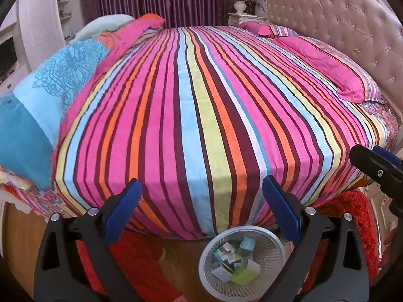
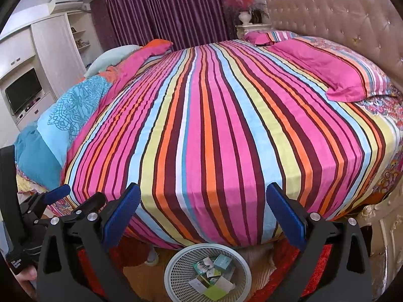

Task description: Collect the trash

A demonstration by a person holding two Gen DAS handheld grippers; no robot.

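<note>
Both tools were held above the floor at the foot-side edge of the bed, facing across the striped cover (image 1: 191,105). The left gripper (image 1: 201,201) had its blue pads spread wide apart w/ nothing between them; the right gripper (image 2: 202,203) stood the same way, jaws apart and empty.

The white mesh basket (image 1: 273,241) sat on the floor just beside the bed edge, below and between the fingers in both views. Inside it lay several small cartons (image 1: 235,261) (white, teal and lime green; printing too small to read).

Step in hand, as a judgement: the collection phase looked complete or nearly so. No loose trash showed on the cover, the pink pillow (image 1: 325,68) or the red rug (image 1: 352,206); the areas under the tools were hidden, so that could not be confirmed.

Next move would call for a scan of bed and floor for any remaining item. If one turned up: approach w/ jaws apart, clamp, carry over the basket rim, release.
</note>
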